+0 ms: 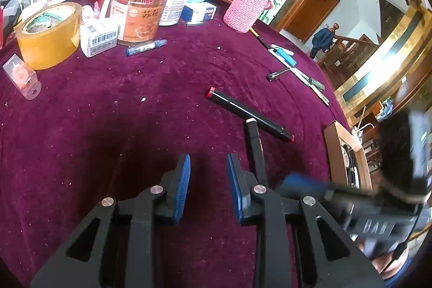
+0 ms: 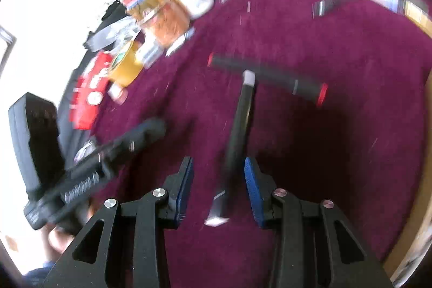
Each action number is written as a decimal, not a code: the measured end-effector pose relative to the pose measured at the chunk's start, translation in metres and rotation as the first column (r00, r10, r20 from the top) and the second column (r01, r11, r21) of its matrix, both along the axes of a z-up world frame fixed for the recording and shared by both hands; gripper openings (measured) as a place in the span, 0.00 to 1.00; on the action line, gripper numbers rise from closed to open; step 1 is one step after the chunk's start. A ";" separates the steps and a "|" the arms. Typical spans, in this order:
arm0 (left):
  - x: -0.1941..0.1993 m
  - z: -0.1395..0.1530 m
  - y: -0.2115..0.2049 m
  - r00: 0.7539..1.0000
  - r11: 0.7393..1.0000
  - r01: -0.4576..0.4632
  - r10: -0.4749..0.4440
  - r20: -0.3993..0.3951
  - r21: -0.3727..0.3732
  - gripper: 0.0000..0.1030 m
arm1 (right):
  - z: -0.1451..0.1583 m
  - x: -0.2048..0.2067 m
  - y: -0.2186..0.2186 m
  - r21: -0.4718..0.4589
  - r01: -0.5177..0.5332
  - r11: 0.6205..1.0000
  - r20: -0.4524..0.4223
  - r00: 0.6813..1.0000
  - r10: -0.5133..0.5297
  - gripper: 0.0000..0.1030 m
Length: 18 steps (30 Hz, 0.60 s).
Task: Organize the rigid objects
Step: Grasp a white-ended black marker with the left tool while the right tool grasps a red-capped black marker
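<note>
While both grippers hover over the maroon tablecloth (image 1: 108, 126), the left gripper (image 1: 208, 188) has its jaws apart with nothing in them. Same for the right gripper (image 2: 218, 190), open around the near end of a slim black pen (image 2: 239, 131). Its far tip touches a fat black marker (image 1: 249, 114). Farther back sits a tape roll (image 1: 48, 34).

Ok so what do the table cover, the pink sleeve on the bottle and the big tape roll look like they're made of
Table cover: seems velvet or a similar pile fabric, matte maroon, with lint and crumbs clinging to it.
Pink sleeve: looks like knitted or crocheted yarn, with a visible stitch pattern.
Tape roll: probably glossy plastic packing tape, translucent amber; the core isn't clear.
</note>
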State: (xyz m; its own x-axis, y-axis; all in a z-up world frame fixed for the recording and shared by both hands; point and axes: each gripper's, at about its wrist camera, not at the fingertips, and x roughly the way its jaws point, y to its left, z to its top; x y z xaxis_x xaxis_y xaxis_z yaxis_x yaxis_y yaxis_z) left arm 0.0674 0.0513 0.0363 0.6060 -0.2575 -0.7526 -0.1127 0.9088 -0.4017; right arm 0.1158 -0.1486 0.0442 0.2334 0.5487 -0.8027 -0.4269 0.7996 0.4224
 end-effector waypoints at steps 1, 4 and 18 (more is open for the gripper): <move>0.000 -0.001 0.000 1.000 1.000 0.002 -0.002 -0.003 -0.001 0.24 | 0.007 0.004 0.004 -0.060 0.004 0.998 0.068 0.998 0.000 0.33; 0.001 -0.003 0.000 1.000 1.000 0.000 0.000 -0.009 0.001 0.24 | 0.016 0.022 0.017 -0.250 0.044 0.967 0.269 0.963 0.026 0.33; 0.007 -0.011 0.000 0.999 1.000 0.005 -0.005 -0.038 0.000 0.24 | -0.024 0.058 0.050 -0.345 -0.055 0.937 0.191 0.973 0.127 0.13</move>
